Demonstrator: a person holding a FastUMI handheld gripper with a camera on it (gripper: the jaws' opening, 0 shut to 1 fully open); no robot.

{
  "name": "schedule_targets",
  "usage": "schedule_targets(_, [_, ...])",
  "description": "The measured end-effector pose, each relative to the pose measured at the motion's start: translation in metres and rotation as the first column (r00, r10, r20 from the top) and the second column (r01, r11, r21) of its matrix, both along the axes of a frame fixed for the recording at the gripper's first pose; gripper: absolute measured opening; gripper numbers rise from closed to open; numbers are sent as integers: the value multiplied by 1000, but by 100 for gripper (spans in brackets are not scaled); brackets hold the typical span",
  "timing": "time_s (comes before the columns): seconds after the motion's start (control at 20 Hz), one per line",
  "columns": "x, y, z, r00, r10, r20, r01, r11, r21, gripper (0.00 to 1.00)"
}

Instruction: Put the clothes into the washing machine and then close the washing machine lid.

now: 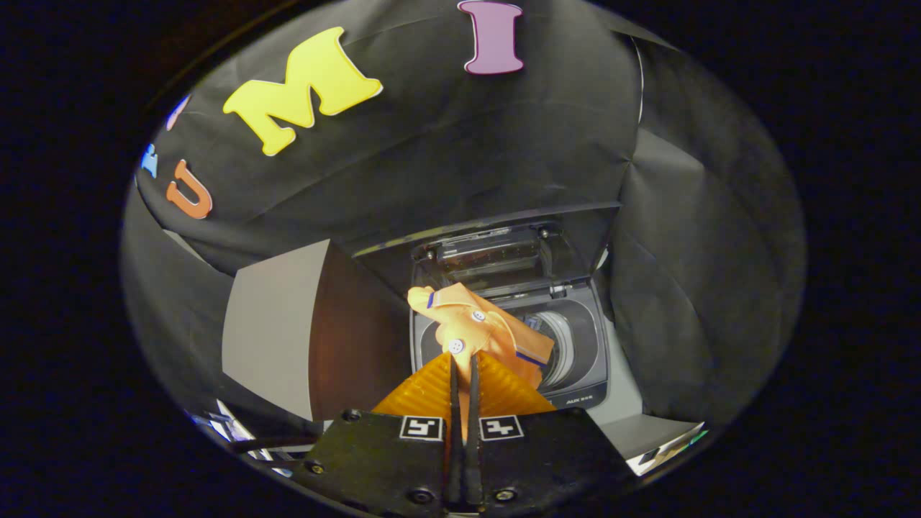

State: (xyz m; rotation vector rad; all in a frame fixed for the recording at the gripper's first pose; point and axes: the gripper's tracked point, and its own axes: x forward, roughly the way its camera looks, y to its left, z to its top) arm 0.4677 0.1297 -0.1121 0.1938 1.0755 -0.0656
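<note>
While the gripper (pixel 464 363) pinches the orange garment (pixel 481 331) between nearly closed fingers, just above the open washing machine (pixel 575 360) at twelve o'clock, lower it well into the drum (pixel 560 345) before releasing.

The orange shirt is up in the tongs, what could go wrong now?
1. The tongs pinch only a bit of the orange shirt, so it might slip out and fall.
2. The shirt hangs near the front of the washing machine, so if let go too soon it could drape over the rim instead of falling in the drum.
3. The open lid stands close behind and might get bumped.
</note>
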Motion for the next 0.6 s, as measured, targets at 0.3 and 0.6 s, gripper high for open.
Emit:
schedule_targets(0.3, [5, 3, -34, 999, 39, -31, -40, 998, -40, 6])
schedule_targets(0.6, [11, 3, -68, 997, 37, -74, -39, 999, -27, 5])
